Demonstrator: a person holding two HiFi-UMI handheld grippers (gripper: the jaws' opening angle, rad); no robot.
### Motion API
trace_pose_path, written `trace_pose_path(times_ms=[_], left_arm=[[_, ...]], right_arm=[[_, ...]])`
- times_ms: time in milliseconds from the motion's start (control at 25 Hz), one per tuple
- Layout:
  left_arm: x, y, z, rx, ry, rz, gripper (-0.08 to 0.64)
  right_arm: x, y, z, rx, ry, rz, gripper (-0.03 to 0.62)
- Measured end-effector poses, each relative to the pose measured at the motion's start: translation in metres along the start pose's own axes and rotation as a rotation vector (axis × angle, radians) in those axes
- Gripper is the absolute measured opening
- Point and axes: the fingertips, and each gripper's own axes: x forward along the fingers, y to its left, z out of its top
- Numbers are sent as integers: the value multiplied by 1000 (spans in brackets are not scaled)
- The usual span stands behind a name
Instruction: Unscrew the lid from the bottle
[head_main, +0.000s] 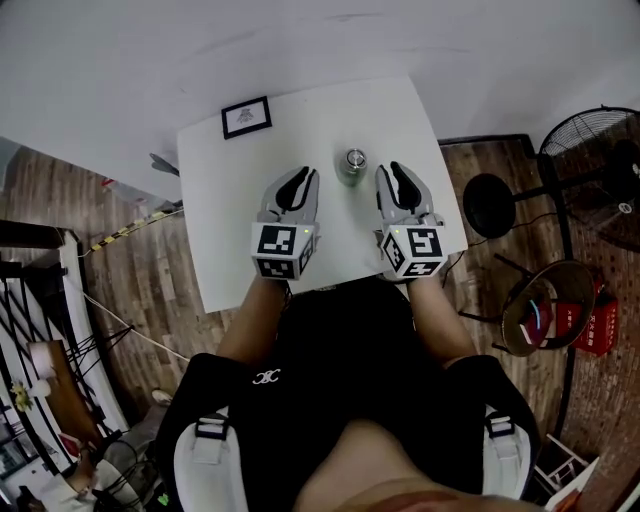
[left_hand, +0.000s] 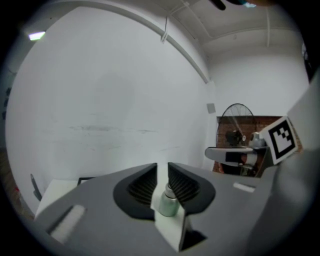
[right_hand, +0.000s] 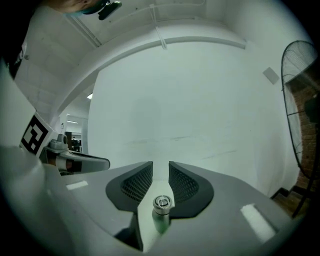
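A small metal bottle (head_main: 354, 165) with a screw lid stands upright on the white table (head_main: 230, 220), toward its far side. My left gripper (head_main: 303, 173) rests on the table to the bottle's left and my right gripper (head_main: 397, 168) to its right, and neither touches it. In the left gripper view the left gripper (left_hand: 162, 168) has a narrow gap between its jaws, through which the bottle (left_hand: 168, 202) shows beyond them. The right gripper (right_hand: 160, 165) also stands slightly open, with the bottle (right_hand: 161, 210) low in its gap, lid up. Nothing is held.
A black-framed card (head_main: 246, 116) lies at the table's far left corner. To the right of the table, on the wooden floor, are a black stool (head_main: 489, 204), a standing fan (head_main: 598, 150), a round basket (head_main: 541, 306) and a red box (head_main: 587, 326). A white wall lies beyond the table.
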Motion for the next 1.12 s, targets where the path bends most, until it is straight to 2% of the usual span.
trace_pose_path(times_ms=[120,400,640,1120], left_arm=[[17,-6,-22,17,58,-88,176],[48,-17,-73,20,145,-219,317],[72,-25,-111,8,215,-300,347],[120,-36,-150,47,262,-373,377]], right_arm=[[16,3,-19,9,48,60,128],[39,-4,-59,20,157,113,218],[55,-4,-96,-23,255,159,267],[83,-8,-130,-79,361,220,278]])
